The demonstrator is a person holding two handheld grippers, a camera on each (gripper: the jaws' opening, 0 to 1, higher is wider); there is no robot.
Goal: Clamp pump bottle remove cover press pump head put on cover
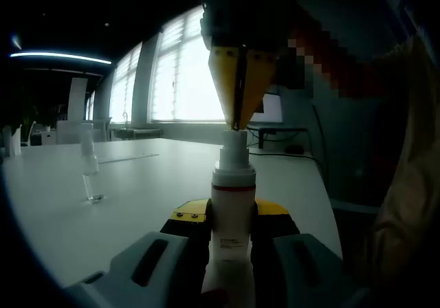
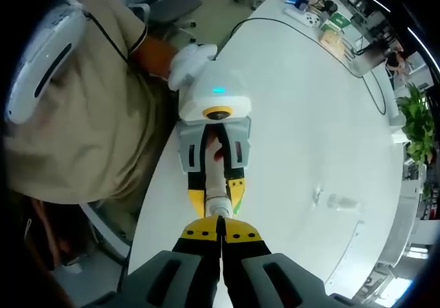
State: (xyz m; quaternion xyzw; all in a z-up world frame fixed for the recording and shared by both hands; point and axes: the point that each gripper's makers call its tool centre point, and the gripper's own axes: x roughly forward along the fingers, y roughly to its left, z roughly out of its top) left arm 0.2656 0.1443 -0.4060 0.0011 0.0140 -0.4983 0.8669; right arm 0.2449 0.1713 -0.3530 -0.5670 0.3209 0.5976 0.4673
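left gripper (image 1: 230, 236): clamped round the pump bottle (image 1: 232, 215)
right gripper (image 2: 221, 238): jaws pinched together, tips pressing the pump head (image 1: 234, 146)
clear cover (image 1: 89, 163): standing on white table (image 1: 165, 177)

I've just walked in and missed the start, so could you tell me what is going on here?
A person is working a pump bottle with two handheld grippers over a white table. The left gripper clamps the bottle upright by its body. The right gripper, jaws closed, comes down from above with its tips on the pump head, apparently pressing it. The clear cover stands apart on the table, so it is already off and not yet put back.
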